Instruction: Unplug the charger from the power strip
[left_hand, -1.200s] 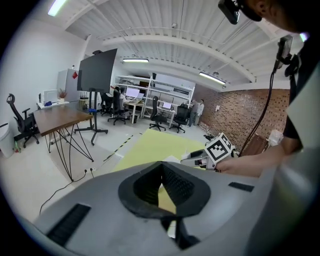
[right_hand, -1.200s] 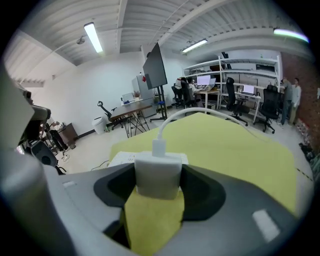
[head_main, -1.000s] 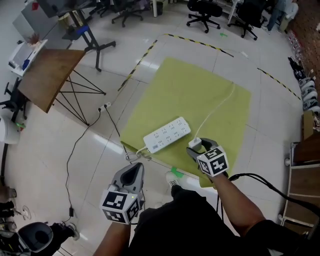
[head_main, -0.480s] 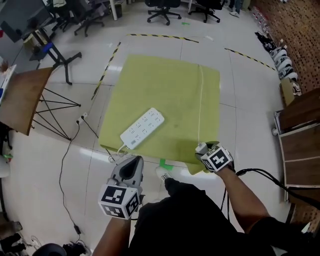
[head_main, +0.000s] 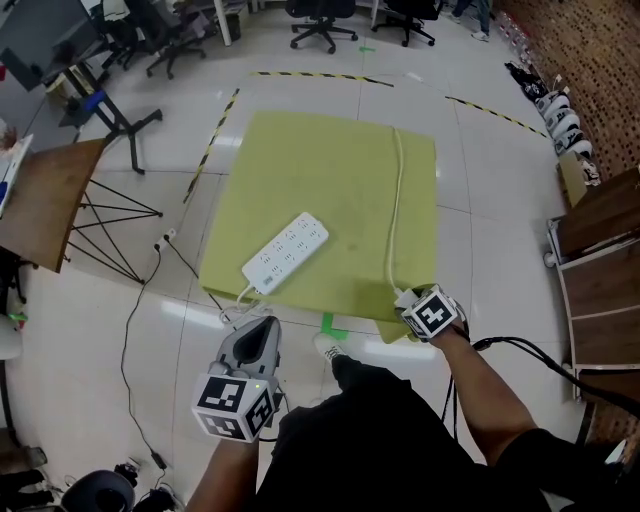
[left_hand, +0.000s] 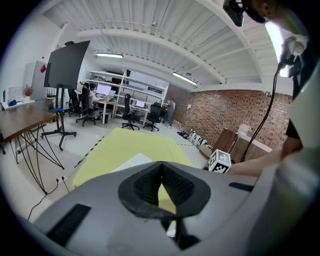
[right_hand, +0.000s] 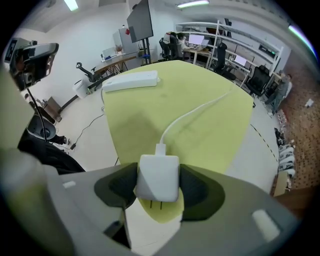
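My right gripper (right_hand: 157, 189) jaws squeeze the charger (right_hand: 158, 172) between them, prongs bare; it is unplugged; the power strip (right_hand: 131, 81) lies far ahead on the yellow surface (right_hand: 210, 140); my left gripper (left_hand: 161, 186) jaws are pressed together, empty; next, set the charger down gently.
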